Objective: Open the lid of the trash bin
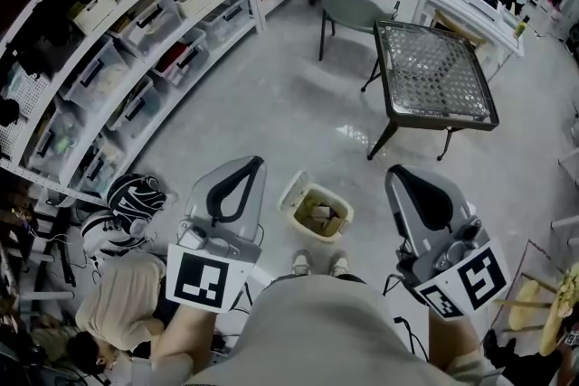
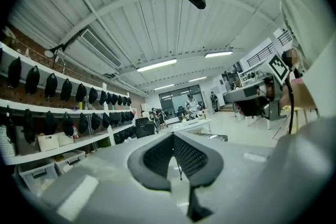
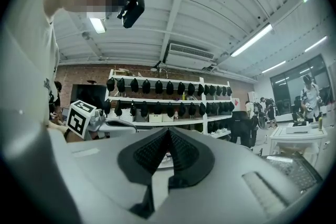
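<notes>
In the head view a small cream trash bin [image 1: 315, 211] stands on the grey floor just ahead of the person's feet. Its top is open, with scraps showing inside and a pale flap at its far left corner. My left gripper [image 1: 256, 162] is held up to the left of the bin, jaws shut and empty. My right gripper [image 1: 396, 170] is held up to the bin's right, also shut and empty. Both are well above the bin and apart from it. In the gripper views the left gripper [image 2: 172, 135] and right gripper [image 3: 168, 130] face the room and ceiling; the bin is out of their sight.
A black mesh-top table [image 1: 436, 72] and a grey chair [image 1: 348, 11] stand beyond the bin. Long shelves with storage boxes [image 1: 136, 32] run along the left. A striped bag [image 1: 136, 197] and a crouching person [image 1: 118, 303] are at lower left.
</notes>
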Tool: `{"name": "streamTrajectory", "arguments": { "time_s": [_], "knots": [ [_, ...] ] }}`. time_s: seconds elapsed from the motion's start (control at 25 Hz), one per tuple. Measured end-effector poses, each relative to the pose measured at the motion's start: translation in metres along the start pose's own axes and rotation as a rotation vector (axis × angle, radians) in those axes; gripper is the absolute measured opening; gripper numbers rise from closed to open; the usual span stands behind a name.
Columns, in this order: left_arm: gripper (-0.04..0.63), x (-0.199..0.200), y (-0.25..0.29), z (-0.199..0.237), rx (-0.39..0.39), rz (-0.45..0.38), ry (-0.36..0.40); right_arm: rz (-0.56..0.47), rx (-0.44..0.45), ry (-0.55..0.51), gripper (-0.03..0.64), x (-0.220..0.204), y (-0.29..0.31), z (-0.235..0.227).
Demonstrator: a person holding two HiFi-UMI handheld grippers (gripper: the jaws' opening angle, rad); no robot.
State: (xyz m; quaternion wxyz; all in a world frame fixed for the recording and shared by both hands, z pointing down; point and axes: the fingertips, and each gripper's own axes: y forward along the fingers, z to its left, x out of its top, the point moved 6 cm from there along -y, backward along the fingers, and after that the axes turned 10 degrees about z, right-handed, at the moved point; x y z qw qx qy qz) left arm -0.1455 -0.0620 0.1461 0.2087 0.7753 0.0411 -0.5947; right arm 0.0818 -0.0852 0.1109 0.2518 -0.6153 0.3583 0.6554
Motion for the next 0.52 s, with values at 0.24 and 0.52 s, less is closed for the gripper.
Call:
{"name": "streamTrajectory", "arguments": {
  "time_s": [0.24,0.52],
  "knots": [
    [0.002,0.002,0.002,0.001,0.004,-0.001,0.002,0.018,-0.002,-0.006,0.003,-0.003,0.004,-0.004],
    [0.002,-0.001,0.009,0.001,0.007,0.014,0.004,0.023,0.009,0.000,0.003,-0.008,0.009,-0.012]
  ]
}}
